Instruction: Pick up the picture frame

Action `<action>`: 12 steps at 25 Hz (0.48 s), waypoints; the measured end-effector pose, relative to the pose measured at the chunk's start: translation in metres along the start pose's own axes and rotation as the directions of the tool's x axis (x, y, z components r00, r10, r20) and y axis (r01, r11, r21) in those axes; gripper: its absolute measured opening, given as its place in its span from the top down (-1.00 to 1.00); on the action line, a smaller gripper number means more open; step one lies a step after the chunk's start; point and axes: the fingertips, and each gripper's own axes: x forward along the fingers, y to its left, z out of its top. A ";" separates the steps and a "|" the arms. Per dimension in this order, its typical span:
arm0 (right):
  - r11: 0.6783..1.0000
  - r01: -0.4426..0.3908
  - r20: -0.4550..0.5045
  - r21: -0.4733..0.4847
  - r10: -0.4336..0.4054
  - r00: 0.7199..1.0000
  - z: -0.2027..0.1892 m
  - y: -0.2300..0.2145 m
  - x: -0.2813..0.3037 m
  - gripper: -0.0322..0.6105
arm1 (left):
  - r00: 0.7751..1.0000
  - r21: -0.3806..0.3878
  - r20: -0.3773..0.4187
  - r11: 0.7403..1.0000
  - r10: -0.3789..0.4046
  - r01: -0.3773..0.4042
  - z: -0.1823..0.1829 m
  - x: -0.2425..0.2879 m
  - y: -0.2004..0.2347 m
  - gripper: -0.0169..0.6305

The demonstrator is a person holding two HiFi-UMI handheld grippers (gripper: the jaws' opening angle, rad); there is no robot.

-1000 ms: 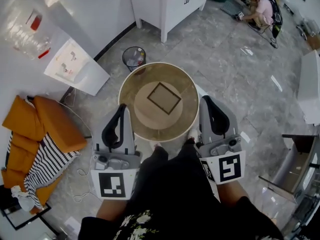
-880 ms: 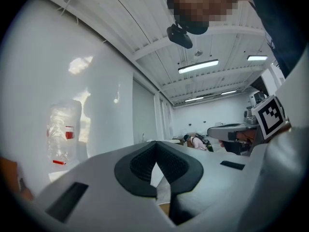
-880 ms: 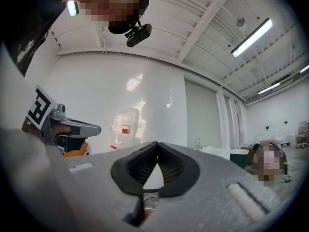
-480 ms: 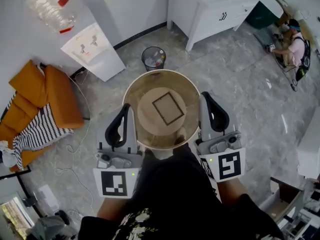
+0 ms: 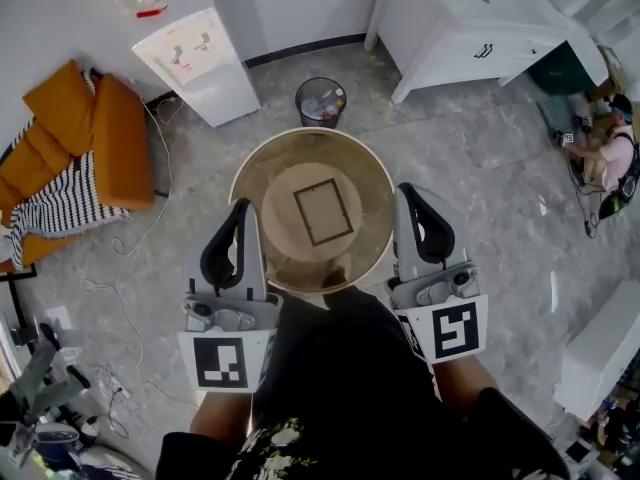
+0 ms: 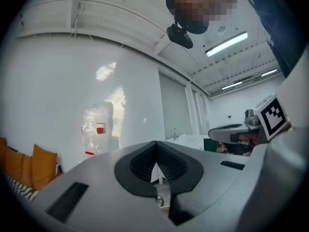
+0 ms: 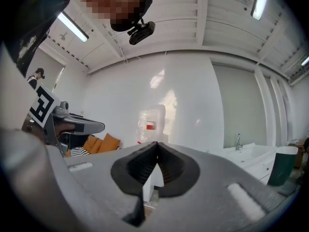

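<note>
Grippers sit low at the person's waist, one on each side of a round glass-topped table point(image 5: 375, 173). The left gripper point(image 5: 240, 210) and the right gripper point(image 5: 408, 192) both point level and forward, roughly parallel. Their marker cubes are nearest the body, and their tips lie over the table's left and right rims as seen from the head view. Each gripper view shows that gripper's ribbed black pads point(image 6: 145, 162) pressed together with nothing between them, so both are closed and empty. The picture frame point(image 5: 323, 212), a thin dark rectangle, lies flat on the tan disc at the table's middle. It is between the two grippers and apart from both. Beyond the table stand a waste bin point(image 5: 321, 101), a water dispenser point(image 5: 195, 60) and a white cabinet point(image 5: 470, 28). An orange sofa point(image 5: 85, 133) is at the left.
</note>
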 end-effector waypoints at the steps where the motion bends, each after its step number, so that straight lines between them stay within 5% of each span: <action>1: 1.000 -0.015 -0.012 0.002 0.015 1.000 -0.007 -0.003 0.003 0.91 | 1.000 0.008 -0.005 1.000 0.013 -0.013 -0.002 0.004 -0.001 0.91; 12: 0.983 -0.174 -0.063 0.056 0.178 0.982 -0.099 0.005 0.023 0.91 | 0.986 0.036 -0.139 0.996 0.090 -0.085 -0.095 0.021 -0.011 0.91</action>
